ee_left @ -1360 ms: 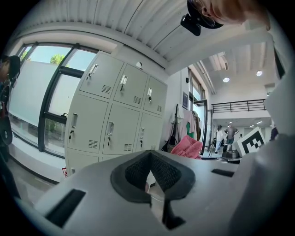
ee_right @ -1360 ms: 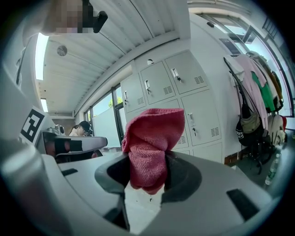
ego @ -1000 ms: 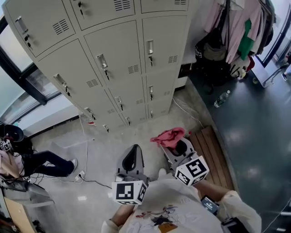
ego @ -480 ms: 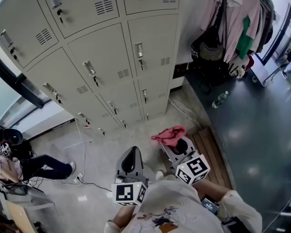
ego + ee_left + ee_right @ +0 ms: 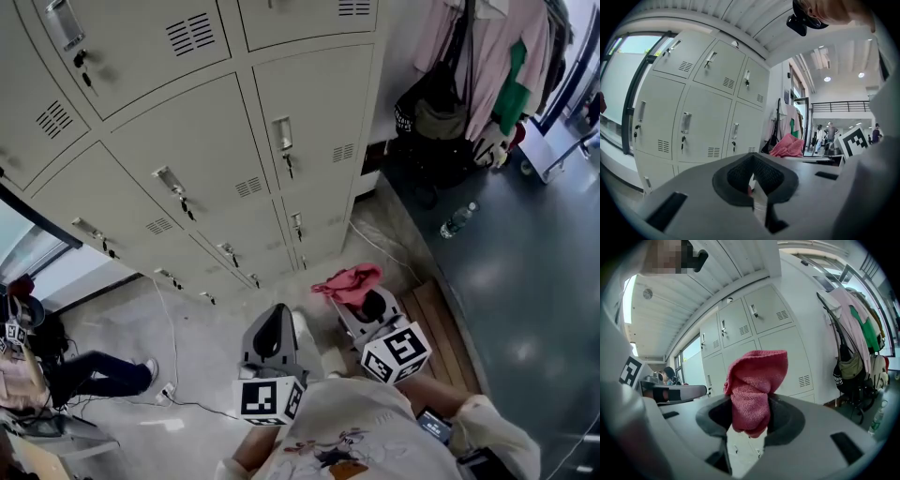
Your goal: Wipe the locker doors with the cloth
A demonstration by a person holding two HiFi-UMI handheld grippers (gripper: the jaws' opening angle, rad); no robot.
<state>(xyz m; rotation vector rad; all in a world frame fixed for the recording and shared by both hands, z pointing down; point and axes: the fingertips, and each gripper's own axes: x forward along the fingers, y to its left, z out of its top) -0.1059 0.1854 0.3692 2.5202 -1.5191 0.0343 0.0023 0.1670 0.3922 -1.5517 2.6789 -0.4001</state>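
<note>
A bank of beige locker doors (image 5: 206, 141) with small handles and vent slots fills the upper left of the head view and stands ahead in both gripper views (image 5: 708, 108) (image 5: 773, 338). My right gripper (image 5: 361, 302) is shut on a pink cloth (image 5: 349, 282), which bulges up between its jaws (image 5: 752, 392). My left gripper (image 5: 272, 333) is held beside it, shut with nothing in it (image 5: 752, 180). Both are held low, away from the lockers.
Clothes and bags hang on a rack (image 5: 487, 75) at the right. A water bottle (image 5: 457, 220) lies on the dark floor. A wooden pallet (image 5: 441, 314) is by my right. A seated person's legs (image 5: 94, 370) and cables are at the left.
The head view has shifted so the lockers look closer and larger. The two grippers hold about the same place, the cloth still in the right one.
</note>
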